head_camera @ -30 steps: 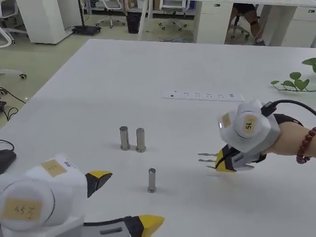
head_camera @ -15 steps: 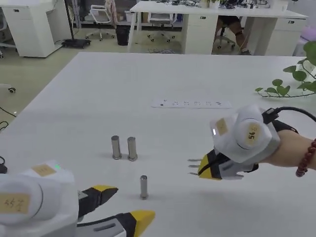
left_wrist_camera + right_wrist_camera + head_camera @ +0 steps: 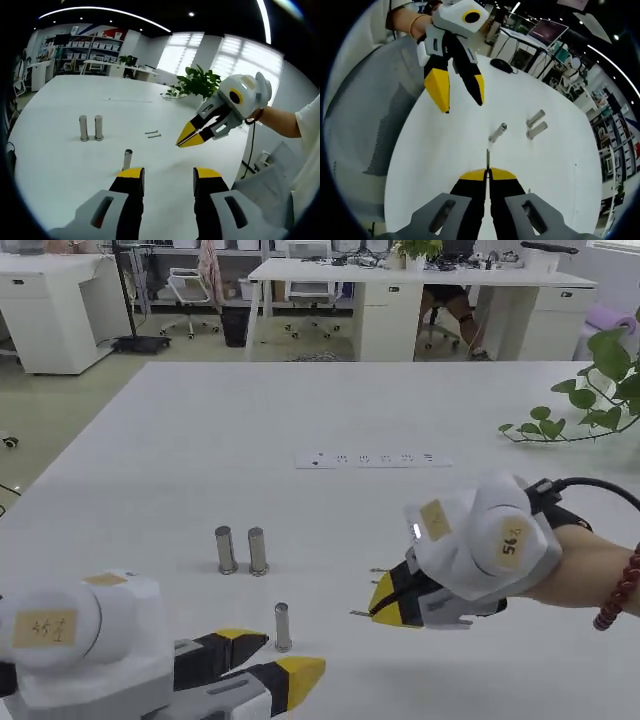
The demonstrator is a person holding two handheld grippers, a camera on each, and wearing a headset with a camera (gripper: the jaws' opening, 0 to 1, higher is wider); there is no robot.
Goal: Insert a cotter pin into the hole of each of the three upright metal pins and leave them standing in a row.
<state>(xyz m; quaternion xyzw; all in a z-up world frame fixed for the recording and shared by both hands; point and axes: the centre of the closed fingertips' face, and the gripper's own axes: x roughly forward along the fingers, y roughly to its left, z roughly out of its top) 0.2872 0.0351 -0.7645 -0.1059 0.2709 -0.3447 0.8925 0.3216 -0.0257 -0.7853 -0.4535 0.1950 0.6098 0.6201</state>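
Three upright metal pins stand on the white table (image 3: pixel 200 440): a pair (image 3: pixel 226 549) (image 3: pixel 258 551) side by side, and a single pin (image 3: pixel 282 627) nearer me. My right gripper (image 3: pixel 385 602) hovers to the right of the single pin, shut on a thin cotter pin (image 3: pixel 487 159) that juts from its tips toward that pin (image 3: pixel 497 133). Two loose cotter pins (image 3: pixel 152 134) lie on the table behind it. My left gripper (image 3: pixel 272 660) sits low at the front left, open with nothing between its jaws, close to the single pin (image 3: pixel 127 159).
A white power strip (image 3: pixel 365 459) lies mid-table beyond the pins. A leafy plant (image 3: pixel 590 390) hangs over the right edge. Desks and chairs stand past the table's far edge.
My right gripper has lifted off the table with one cotter pin and moved left toward the single pin. The left gripper has edged right. The head camera has tilted up.
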